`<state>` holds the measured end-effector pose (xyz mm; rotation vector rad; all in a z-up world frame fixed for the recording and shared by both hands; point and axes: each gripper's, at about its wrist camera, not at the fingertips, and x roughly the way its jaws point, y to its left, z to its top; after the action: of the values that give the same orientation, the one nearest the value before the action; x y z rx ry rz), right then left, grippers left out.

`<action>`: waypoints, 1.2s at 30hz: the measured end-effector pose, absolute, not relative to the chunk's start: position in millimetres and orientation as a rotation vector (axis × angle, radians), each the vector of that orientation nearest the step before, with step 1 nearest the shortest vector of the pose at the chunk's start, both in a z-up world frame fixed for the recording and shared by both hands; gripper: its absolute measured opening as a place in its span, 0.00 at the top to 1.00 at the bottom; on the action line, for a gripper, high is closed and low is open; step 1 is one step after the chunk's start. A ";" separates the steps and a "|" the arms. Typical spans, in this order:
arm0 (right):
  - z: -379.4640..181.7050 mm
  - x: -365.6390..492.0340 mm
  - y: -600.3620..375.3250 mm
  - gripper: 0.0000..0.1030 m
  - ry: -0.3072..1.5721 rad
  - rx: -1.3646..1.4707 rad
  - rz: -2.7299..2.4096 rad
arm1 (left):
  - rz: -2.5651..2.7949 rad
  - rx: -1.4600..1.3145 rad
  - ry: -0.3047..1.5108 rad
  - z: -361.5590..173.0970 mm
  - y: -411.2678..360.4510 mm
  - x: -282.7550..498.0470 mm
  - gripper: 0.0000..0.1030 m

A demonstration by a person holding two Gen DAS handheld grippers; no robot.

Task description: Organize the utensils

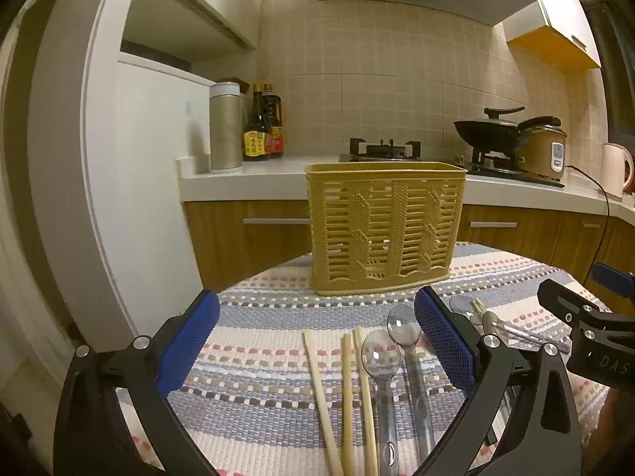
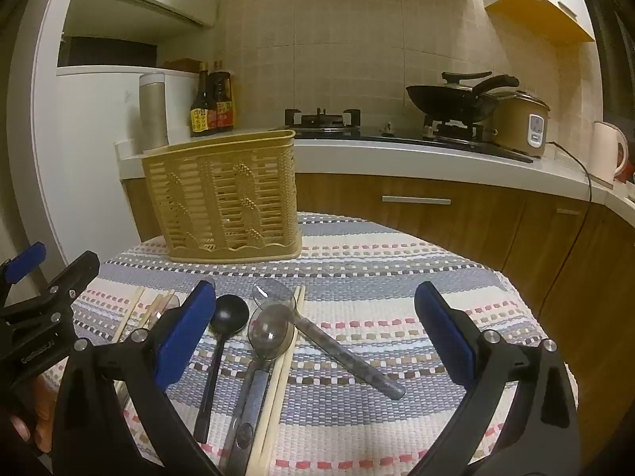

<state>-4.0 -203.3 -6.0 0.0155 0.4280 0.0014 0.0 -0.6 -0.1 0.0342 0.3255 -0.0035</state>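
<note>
A tan slotted utensil basket stands upright at the far side of a striped cloth. In the left wrist view, wooden chopsticks and two clear plastic spoons lie between the wide-apart blue pads of my left gripper, which is open and holds nothing. In the right wrist view, a black spoon, two clear spoons and a chopstick pair lie toward the left pad of my right gripper, also open and holding nothing. The left gripper's body shows at that view's left edge.
The striped woven cloth covers a small table. Behind it runs a kitchen counter with a steel flask, sauce bottles, a gas stove, a black wok, a rice cooker and a kettle.
</note>
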 end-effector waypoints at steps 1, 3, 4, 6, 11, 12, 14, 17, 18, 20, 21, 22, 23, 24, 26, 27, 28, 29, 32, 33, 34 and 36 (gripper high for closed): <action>-6.1 -3.0 -203.7 0.07 0.429 0.015 0.001 | -0.004 0.029 0.324 -0.1 -0.2 -0.1 0.07; -5.4 -3.0 -203.6 0.07 0.428 0.016 0.000 | -0.003 0.027 0.322 0.0 -0.1 -0.5 0.07; -4.8 -3.3 -204.0 0.07 0.429 0.016 0.001 | -0.003 0.026 0.323 0.1 -0.1 -0.9 0.07; -4.5 -2.3 -203.5 0.07 0.431 0.014 0.002 | -0.001 0.026 0.321 0.4 -0.6 -2.4 0.07; -4.7 -1.5 -201.4 0.07 0.435 0.001 0.009 | 0.004 0.023 0.318 6.0 -0.2 -5.1 0.07; -4.7 -1.3 -200.8 0.07 0.436 -0.003 0.010 | 0.005 0.021 0.315 6.1 0.8 -6.9 0.07; -5.0 -1.5 -199.4 0.07 0.437 -0.008 0.011 | 0.002 0.019 0.318 6.6 1.8 -5.8 0.07; -5.4 -0.9 -198.3 0.07 0.439 -0.013 0.015 | 0.000 0.015 0.323 3.7 3.8 -3.7 0.07; -5.7 -0.9 -197.6 0.07 0.438 -0.015 0.015 | 0.000 0.016 0.325 3.6 3.9 -3.5 0.07; -5.6 -0.6 -197.1 0.07 0.438 -0.018 0.015 | -0.001 0.015 0.326 3.9 3.9 -3.1 0.07; -5.8 -0.4 -196.6 0.07 0.439 -0.019 0.016 | -0.001 0.016 0.326 3.7 3.4 -2.6 0.07; -5.8 0.0 -196.5 0.07 0.440 -0.020 0.017 | 0.000 0.016 0.327 3.8 3.3 -2.7 0.07; -5.8 0.2 -196.6 0.07 0.441 -0.021 0.018 | 0.000 0.016 0.327 3.9 3.3 -2.9 0.07; -6.4 -0.6 -196.7 0.07 0.440 -0.021 0.018 | -0.001 0.016 0.326 3.5 3.6 -3.0 0.07; -6.2 -0.7 -196.9 0.07 0.440 -0.022 0.019 | -0.001 0.016 0.325 3.3 3.5 -3.1 0.07; -6.4 -1.0 -196.9 0.07 0.440 -0.021 0.018 | -0.002 0.017 0.325 3.5 3.3 -3.4 0.07; -6.4 -0.8 -197.0 0.07 0.440 -0.021 0.019 | -0.003 0.017 0.325 2.7 3.4 -2.9 0.07; -6.5 -0.8 -197.0 0.07 0.441 -0.021 0.019 | -0.004 0.018 0.324 2.6 3.3 -2.8 0.07; -7.3 -0.8 -195.8 0.07 0.444 -0.025 0.021 | -0.006 0.019 0.325 2.0 2.4 -1.1 0.07; -7.8 -0.5 -194.9 0.07 0.444 -0.027 0.022 | -0.006 0.018 0.325 1.9 2.6 -1.3 0.07; -8.0 -0.3 -194.5 0.07 0.445 -0.029 0.022 | -0.007 0.018 0.325 1.6 2.1 -0.9 0.07; -8.4 -0.2 -193.4 0.07 0.445 -0.034 0.022 | -0.008 0.018 0.325 2.2 2.1 -0.7 0.07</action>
<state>-0.2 -193.4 -8.4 -0.0342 0.4450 0.0219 -0.7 2.1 2.2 0.0179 0.3248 -0.0076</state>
